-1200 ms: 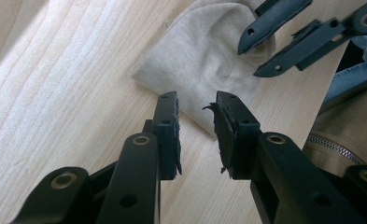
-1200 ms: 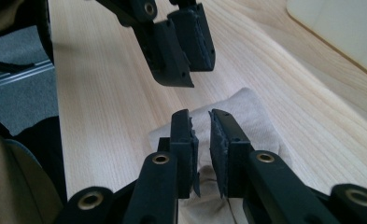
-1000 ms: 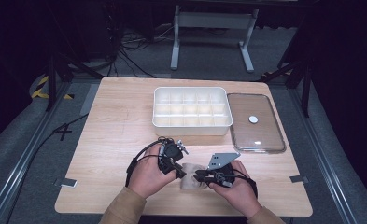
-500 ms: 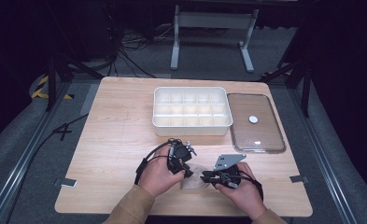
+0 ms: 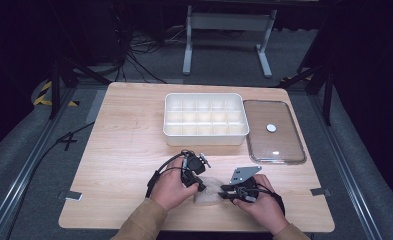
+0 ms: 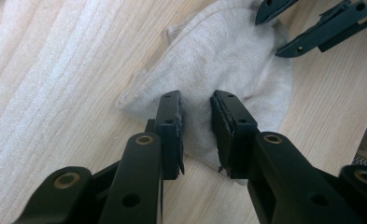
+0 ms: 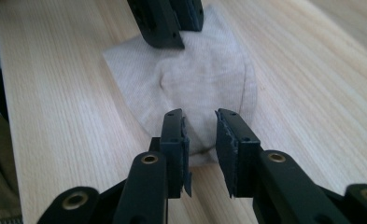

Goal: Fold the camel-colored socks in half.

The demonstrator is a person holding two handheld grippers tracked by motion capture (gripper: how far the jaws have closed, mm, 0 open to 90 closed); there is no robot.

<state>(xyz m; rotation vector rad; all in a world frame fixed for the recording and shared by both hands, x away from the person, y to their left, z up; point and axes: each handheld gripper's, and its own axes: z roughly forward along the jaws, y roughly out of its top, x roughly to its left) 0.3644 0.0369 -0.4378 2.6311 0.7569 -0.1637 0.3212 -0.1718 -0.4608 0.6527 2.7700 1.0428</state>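
Note:
A small beige knit cloth (image 5: 209,191) lies crumpled on the wooden table near its front edge, between my two hands. My left gripper (image 5: 198,184) comes at it from the left. In the left gripper view its jaws (image 6: 195,100) stand a narrow gap apart over the cloth (image 6: 228,60); they have just been closing, and the pads do not press the fabric. My right gripper (image 5: 225,191) faces it from the right. Its jaws (image 7: 199,116) have just been opening, with the cloth's edge (image 7: 200,79) under the gap and nothing gripped. Each view shows the other gripper's jaws at the cloth's far side.
A white compartment tray (image 5: 204,140) stands at the table's middle back. A clear lid (image 5: 274,145) with a white knob lies to its right. The table's front edge runs just below my hands. A metal stand is on the floor behind.
My left hand has shifted slightly right and down toward the cloth. The right hand has stayed in place.

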